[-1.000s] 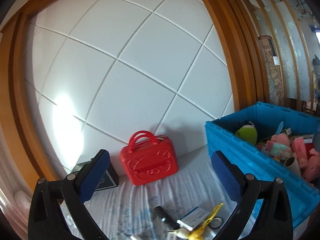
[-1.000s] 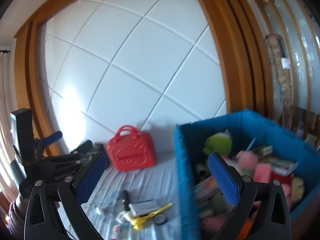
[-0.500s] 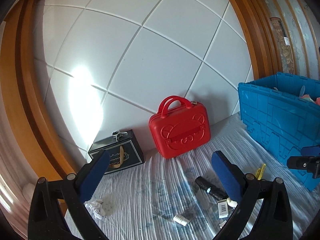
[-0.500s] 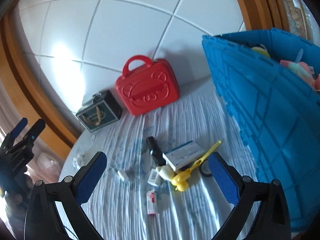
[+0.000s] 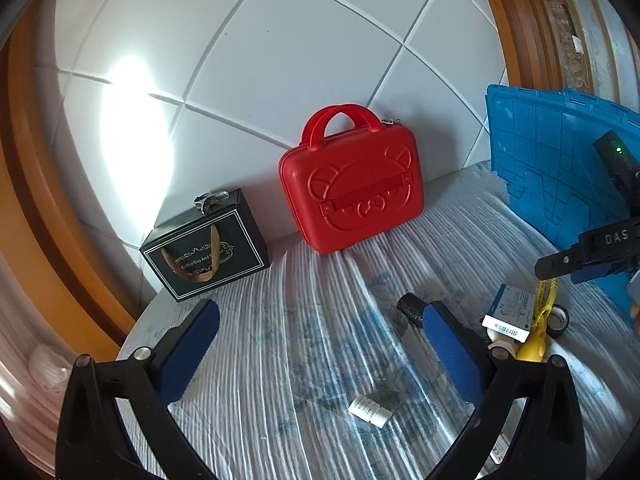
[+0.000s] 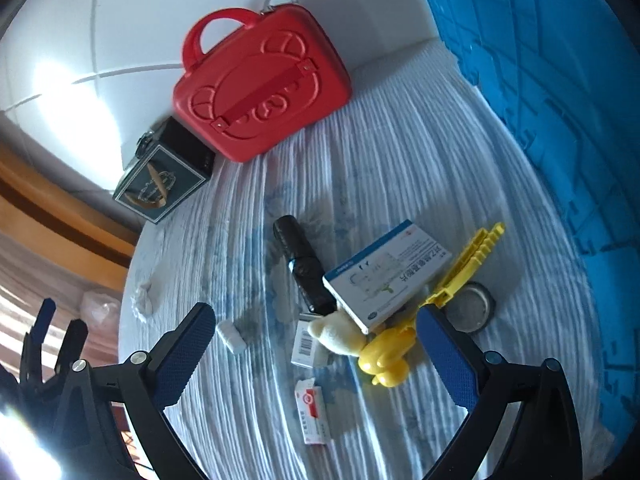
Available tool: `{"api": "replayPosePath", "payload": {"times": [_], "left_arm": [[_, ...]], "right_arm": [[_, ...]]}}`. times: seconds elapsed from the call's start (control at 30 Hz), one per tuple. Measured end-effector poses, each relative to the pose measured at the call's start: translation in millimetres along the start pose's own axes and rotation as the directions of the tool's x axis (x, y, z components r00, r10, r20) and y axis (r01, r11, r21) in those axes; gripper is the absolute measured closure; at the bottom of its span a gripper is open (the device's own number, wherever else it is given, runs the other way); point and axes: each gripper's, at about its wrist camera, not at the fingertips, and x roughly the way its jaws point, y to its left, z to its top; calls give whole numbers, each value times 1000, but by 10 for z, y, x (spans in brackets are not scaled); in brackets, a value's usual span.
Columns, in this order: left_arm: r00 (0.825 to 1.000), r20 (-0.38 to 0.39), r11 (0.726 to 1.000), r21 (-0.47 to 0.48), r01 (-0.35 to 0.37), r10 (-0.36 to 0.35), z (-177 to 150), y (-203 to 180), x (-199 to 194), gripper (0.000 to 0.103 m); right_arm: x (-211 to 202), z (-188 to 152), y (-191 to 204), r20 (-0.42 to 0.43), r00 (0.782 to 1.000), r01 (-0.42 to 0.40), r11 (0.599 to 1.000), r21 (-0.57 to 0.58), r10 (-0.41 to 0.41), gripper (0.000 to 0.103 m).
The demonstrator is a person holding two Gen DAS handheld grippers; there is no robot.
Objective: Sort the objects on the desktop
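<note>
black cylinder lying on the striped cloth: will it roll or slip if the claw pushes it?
The black textured cylinder lies on its side, so a sideways push would probably roll it. The white-and-blue cardboard medicine box at its lower end may block rolling that way. Its surface looks wrinkled and glossy, possibly slippery.

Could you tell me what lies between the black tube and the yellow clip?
The blue-and-white medicine box lies between the black tube and yellow clip, clearest in the right wrist view.

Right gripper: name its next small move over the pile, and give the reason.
Probably lower the right gripper onto the medicine box. Its jaws are open and empty above the pile, and the box lies on top, propped on the black tube beside the yellow toy, close to the blue crate.
</note>
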Motion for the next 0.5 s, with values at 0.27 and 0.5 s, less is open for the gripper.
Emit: {"api": "replayPosePath", "payload": {"times": [0.27,0.5], "left_arm": [[995,-71,996,54,70,-66,-83,-109,602,0],[985,-135,992,48,113,-105,-200,-188,1032,0]], "right_arm": [[899,156,-228,-180,981,97,984,148,-70,1],[1213,308,-391,-175,974,177,970,168,-147,3]]}}
